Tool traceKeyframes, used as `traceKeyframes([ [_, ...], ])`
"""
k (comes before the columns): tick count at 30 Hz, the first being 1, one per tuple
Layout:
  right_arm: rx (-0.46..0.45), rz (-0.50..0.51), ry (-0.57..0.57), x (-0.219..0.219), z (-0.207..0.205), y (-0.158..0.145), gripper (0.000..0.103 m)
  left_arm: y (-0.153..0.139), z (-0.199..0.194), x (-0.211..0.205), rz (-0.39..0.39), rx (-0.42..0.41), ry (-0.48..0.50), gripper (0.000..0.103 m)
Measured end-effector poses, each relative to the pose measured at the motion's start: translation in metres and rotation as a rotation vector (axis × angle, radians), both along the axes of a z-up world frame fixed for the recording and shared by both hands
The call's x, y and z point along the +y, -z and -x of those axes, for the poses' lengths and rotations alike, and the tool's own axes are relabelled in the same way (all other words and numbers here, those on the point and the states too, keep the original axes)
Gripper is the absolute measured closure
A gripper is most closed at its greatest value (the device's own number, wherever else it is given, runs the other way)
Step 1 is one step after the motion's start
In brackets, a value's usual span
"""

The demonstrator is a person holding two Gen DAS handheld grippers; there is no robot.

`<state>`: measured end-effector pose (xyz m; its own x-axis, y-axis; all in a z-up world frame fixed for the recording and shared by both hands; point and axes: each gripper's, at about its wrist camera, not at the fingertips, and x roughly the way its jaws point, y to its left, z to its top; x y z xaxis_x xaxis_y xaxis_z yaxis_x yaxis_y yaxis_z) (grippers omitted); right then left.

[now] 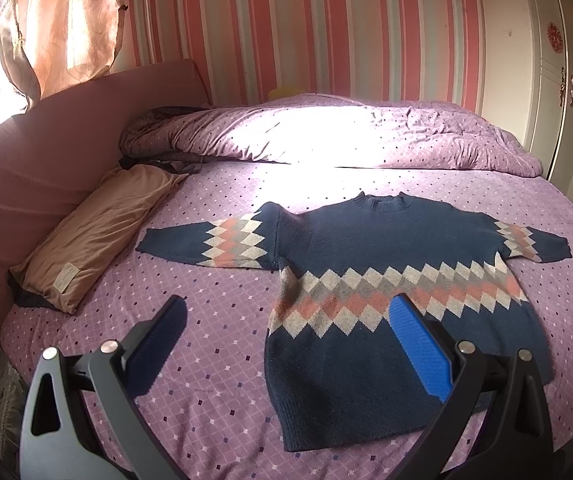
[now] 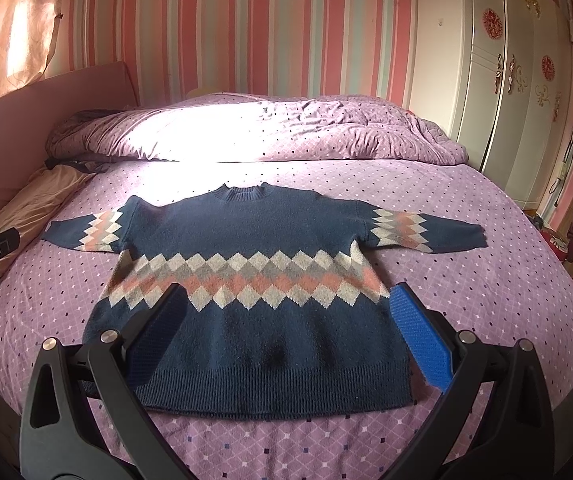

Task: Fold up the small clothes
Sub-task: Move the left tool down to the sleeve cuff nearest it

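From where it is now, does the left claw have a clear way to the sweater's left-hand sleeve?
Probably yes. The left claw is open above bare sheet, and the sleeve lies flat ahead with nothing on it; the pillow sits off to the side.

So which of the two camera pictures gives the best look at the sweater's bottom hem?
The right wrist view. There the sweater lies centred and its ribbed hem shows almost edge to edge between the open fingers. In the left wrist view the sweater sits off to the right, and the finger hides part of its hem.
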<state>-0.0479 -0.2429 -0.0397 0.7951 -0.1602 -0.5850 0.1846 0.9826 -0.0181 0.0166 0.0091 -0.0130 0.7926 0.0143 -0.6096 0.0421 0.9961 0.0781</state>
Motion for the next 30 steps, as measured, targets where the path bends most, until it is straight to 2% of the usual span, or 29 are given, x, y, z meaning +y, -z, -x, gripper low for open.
traceKeyframes([
  [11,0.027,-0.013,0.028,-0.016,-0.040,0.026,0.003,0.029,-0.047,0.019,0.001,0.037,-0.051,0.002],
  [16,0.061,-0.007,0.029,-0.027,-0.073,0.050,0.003,0.049,-0.085,0.024,-0.038,0.051,-0.073,0.002],
  [19,0.066,-0.016,0.022,-0.031,-0.093,0.058,0.003,0.060,-0.114,0.032,-0.023,0.087,-0.097,0.002],
  [24,0.061,0.026,0.012,-0.022,-0.135,0.050,0.003,0.065,-0.152,0.044,-0.035,0.124,-0.123,0.002],
  [30,0.097,0.054,-0.015,0.002,-0.181,0.022,0.003,0.049,-0.191,0.071,-0.024,0.181,-0.145,0.002],
])
